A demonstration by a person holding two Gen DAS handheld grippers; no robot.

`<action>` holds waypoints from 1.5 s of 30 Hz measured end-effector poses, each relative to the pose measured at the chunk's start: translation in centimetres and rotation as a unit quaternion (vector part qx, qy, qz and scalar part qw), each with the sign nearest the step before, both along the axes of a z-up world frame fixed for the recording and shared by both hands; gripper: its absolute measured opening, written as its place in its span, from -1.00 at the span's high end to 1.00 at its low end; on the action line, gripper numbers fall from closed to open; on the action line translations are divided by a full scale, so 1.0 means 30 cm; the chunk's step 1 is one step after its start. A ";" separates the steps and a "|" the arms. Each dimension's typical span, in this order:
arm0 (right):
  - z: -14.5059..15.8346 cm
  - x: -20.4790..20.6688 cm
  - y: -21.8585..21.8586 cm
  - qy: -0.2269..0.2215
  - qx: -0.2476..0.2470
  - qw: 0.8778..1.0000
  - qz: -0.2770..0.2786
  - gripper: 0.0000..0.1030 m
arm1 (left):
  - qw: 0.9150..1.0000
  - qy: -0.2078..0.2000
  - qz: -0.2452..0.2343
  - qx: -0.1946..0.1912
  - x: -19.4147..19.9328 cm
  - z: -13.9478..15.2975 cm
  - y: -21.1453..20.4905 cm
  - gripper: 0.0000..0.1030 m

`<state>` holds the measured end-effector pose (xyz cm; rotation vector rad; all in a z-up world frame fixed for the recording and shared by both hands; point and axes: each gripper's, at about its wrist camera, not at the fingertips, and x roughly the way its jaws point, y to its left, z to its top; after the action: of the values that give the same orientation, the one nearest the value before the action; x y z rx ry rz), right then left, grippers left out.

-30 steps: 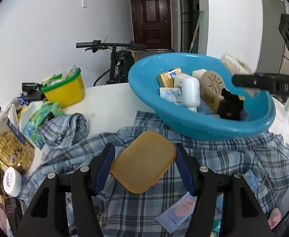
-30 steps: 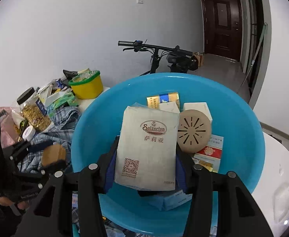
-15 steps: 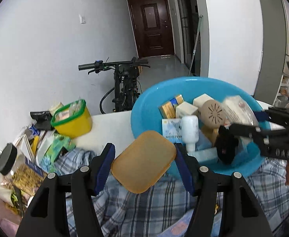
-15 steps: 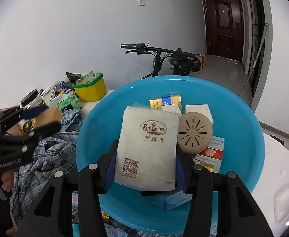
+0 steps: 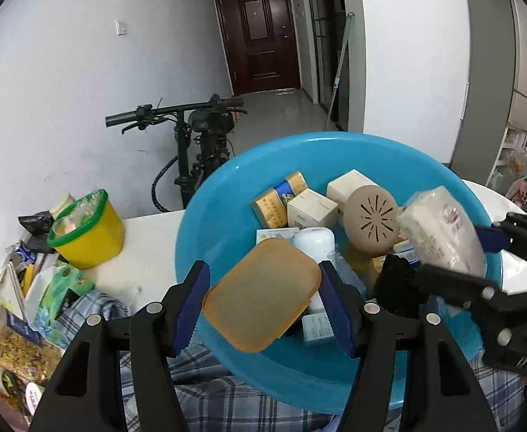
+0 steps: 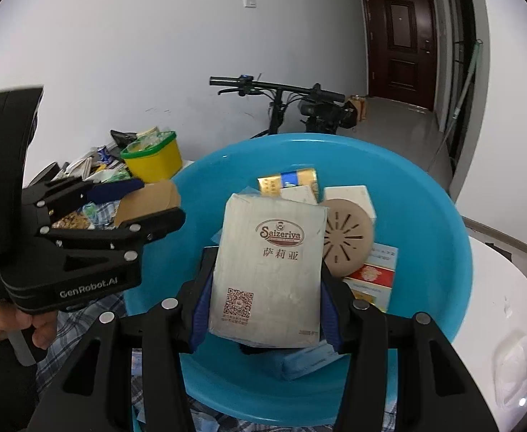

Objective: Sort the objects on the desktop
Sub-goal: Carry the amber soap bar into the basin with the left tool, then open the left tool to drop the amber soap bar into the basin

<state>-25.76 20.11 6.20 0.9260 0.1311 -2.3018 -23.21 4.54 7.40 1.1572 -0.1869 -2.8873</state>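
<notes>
Over a cluttered white table (image 5: 148,248), two hand-held tools converge on a blue basin (image 5: 213,237) already loaded with small boxes and a round vented disc (image 5: 371,217). The left tool (image 5: 261,298) grips a tan plastic lid (image 5: 261,298) between its blue pads, poised above the basin's near rim. The right tool (image 6: 267,280) clamps a Saizeriya wet-wipe packet (image 6: 268,270) over the basin's middle. The step in hand appears to be dropping both items in. Done well, each tool would clear the rim fully, lower close to the pile and release one at a time, so neither tool knocks the other or tips the basin off the plaid cloth (image 5: 227,399).
</notes>
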 end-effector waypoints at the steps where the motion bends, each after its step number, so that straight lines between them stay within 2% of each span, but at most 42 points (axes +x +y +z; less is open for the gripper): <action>1: 0.000 -0.002 0.006 0.000 0.000 1.000 -0.003 0.04 | 1.000 -0.001 0.001 0.004 0.001 -0.010 -0.006 -0.24; 10: 0.004 -0.002 0.021 0.000 0.006 1.000 -0.007 0.04 | 1.000 -0.005 -0.010 0.018 -0.015 -0.021 -0.023 -0.24; 27: 0.012 0.008 0.013 0.008 0.016 1.000 -0.005 0.04 | 1.000 -0.001 -0.019 -0.004 -0.012 -0.017 -0.006 -0.24; 45: 0.009 0.015 0.001 0.013 0.030 0.999 -0.008 0.02 | 0.999 -0.001 -0.039 0.003 -0.004 -0.013 0.022 -0.24</action>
<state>-25.31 20.13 6.46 0.9310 0.2049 -2.3372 -23.32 5.21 7.02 1.1813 -0.2284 -2.9559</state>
